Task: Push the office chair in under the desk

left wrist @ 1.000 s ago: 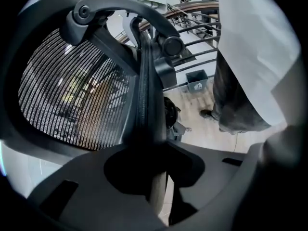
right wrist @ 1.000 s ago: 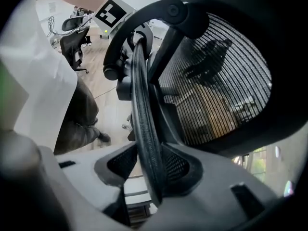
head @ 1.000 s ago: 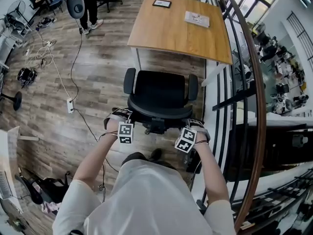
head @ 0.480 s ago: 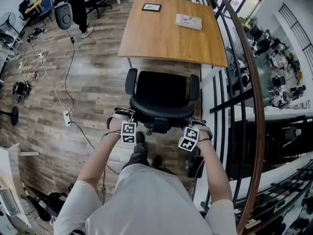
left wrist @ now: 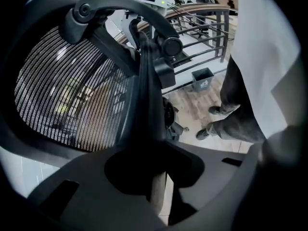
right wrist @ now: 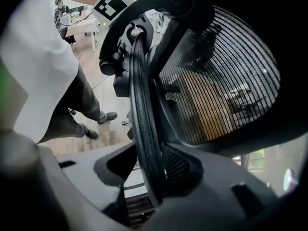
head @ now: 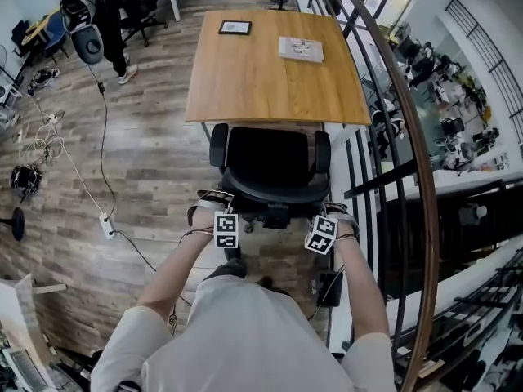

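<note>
At the centre of the head view, we see the office chair [head: 274, 166] facing the desk [head: 270, 68]. Its armrests sit right at the desk's near edge and the seat is not yet under the top, so we judge that most of the push lies ahead. Both our tools meet the top of the backrest, the left gripper [head: 215, 198] at lower centre-left and the right gripper [head: 333, 211] at lower centre-right. A framed picture [head: 234, 27] and a booklet [head: 301, 48] lie on the far part of the desk. A railing [head: 384, 96] runs down the right of the frame near the chair, and a cable [head: 102, 137] trails over the floor at the left, well apart from it. Moving to the left gripper view, the jaws are drawn narrow onto the dark backrest rim [left wrist: 147, 129], which rises up the middle of the frame, with the mesh [left wrist: 72, 95] to its left and our trouser leg [left wrist: 231, 114] to its right. Over in the right gripper view, the jaws likewise pinch the rim up the frame's middle, with mesh at the right. We see three risks: the armrests may knock the desk edge if they stand too high; an uneven push could swivel the seat or steer the chair toward the railing; and a pinch on so thin a rim could slip if we press down rather than forward
</note>
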Demonstrator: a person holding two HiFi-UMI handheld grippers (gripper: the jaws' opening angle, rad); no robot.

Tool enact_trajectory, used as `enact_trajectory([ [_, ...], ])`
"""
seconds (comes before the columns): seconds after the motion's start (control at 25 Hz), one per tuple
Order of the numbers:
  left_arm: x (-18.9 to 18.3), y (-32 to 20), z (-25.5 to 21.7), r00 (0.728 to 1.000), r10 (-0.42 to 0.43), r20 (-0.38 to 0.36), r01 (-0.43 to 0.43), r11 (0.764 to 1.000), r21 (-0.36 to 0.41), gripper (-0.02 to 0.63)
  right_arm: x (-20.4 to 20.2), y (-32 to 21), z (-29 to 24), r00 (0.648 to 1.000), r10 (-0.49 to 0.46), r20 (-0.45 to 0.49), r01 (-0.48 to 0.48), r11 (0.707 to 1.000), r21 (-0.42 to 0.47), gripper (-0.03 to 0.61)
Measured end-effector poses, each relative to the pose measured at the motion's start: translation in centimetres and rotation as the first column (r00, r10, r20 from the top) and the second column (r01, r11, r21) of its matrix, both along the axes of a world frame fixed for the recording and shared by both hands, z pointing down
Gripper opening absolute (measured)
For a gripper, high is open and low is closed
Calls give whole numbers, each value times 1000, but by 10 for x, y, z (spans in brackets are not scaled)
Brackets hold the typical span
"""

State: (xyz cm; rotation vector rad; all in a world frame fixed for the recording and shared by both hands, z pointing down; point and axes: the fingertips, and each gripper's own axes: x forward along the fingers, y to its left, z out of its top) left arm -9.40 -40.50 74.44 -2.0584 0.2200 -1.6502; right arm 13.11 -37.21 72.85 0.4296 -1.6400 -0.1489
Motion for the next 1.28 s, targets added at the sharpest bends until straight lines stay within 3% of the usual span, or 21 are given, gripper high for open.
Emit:
enact_trajectory([
  [0.32,16,-59,-3,1000,19,-18,-19,1000,1,75,22,-60,4,998,-24,-56,28,996,82,156],
  [0.76,33,-117,-1,1000,3,-8,-3,1000,12,74,40,-121,4,997,-17,-76,24,995,99,153],
  [1.28,58,-175,-2,999,-39,-5,39,999,16,74,64,-189,4,992,-107,-72,114,987,116,147],
])
